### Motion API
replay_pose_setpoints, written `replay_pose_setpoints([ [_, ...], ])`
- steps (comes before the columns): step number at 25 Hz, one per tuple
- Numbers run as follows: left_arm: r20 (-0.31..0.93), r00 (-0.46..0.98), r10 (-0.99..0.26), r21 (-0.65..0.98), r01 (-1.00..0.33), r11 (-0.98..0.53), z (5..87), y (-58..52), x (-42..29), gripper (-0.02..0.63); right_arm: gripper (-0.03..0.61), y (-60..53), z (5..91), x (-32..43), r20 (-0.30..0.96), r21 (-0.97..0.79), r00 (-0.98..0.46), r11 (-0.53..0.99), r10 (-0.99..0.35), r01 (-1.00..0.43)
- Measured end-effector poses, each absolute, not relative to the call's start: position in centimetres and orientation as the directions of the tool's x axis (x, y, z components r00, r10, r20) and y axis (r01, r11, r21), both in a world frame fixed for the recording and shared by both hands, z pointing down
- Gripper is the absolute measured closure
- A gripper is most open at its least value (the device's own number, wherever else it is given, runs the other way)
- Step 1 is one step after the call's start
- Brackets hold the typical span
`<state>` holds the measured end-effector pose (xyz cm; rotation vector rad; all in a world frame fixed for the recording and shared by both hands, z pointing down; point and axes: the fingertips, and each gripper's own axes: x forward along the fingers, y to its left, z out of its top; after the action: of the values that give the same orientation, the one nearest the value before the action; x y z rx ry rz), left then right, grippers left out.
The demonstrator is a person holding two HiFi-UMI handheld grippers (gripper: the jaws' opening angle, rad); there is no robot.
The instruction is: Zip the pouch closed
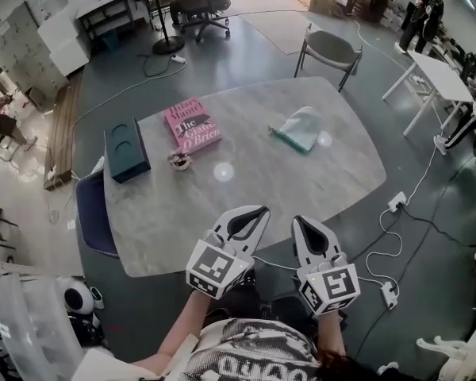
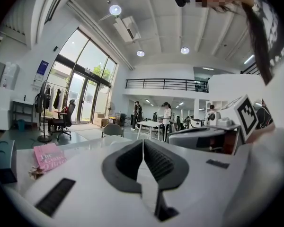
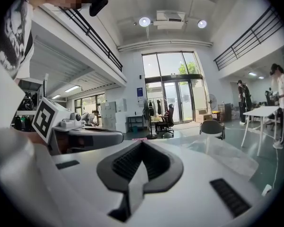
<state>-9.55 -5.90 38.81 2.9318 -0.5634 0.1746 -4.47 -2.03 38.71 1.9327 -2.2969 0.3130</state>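
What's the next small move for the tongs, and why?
Probably reach both forward toward the pouch: left tongs and right tongs sit shut and empty at the near edge of the table, and the pouch lies far across it, untouched.

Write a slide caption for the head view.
Left gripper and right gripper, both shut and empty, above the table edge; pouch, book and box beyond.

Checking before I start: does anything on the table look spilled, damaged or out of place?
Nothing stands out: the pale fabric pouch, pink paperback book and dark teal box lie apart on the grey marble-look table, nothing spilled.
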Motion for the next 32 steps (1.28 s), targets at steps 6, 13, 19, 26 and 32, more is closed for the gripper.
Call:
replay_pose_setpoints([
  [6,0.162,0.922,-0.351,0.124,-0.372,-0.92,39.1,-6.9,-8.5,0.598,0.58,-3.8,38.9,-2.9,0.228,-0.081,-0.176,0.161,-0.958,-0.984],
  [13,0.164,0.921,-0.352,0.117,-0.373,-0.92,39.0,-8.0,-6.4,0.598,0.58,-6.7,38.9,-1.0,0.226,-0.078,-0.203,0.19,-0.953,-0.979],
  [19,0.168,0.894,-0.415,0.113,-0.435,-0.893,39.3,-10.9,-4.9,0.598,0.58,-9.6,39.9,0.6,0.238,-0.091,-0.278,0.263,-0.931,-0.96],
  [26,0.198,0.845,-0.496,0.131,-0.524,-0.841,40.6,-14.0,-1.5,0.597,0.58,-15.3,43.7,5.1,0.307,-0.133,-0.37,0.346,-0.877,-0.929],
  [32,0.265,0.774,-0.575,0.121,-0.618,-0.777,41.7,-16.5,1.6,0.597,0.576,-20.2,47.8,9.6,0.404,-0.128,-0.427,0.412,-0.809,-0.902],
])
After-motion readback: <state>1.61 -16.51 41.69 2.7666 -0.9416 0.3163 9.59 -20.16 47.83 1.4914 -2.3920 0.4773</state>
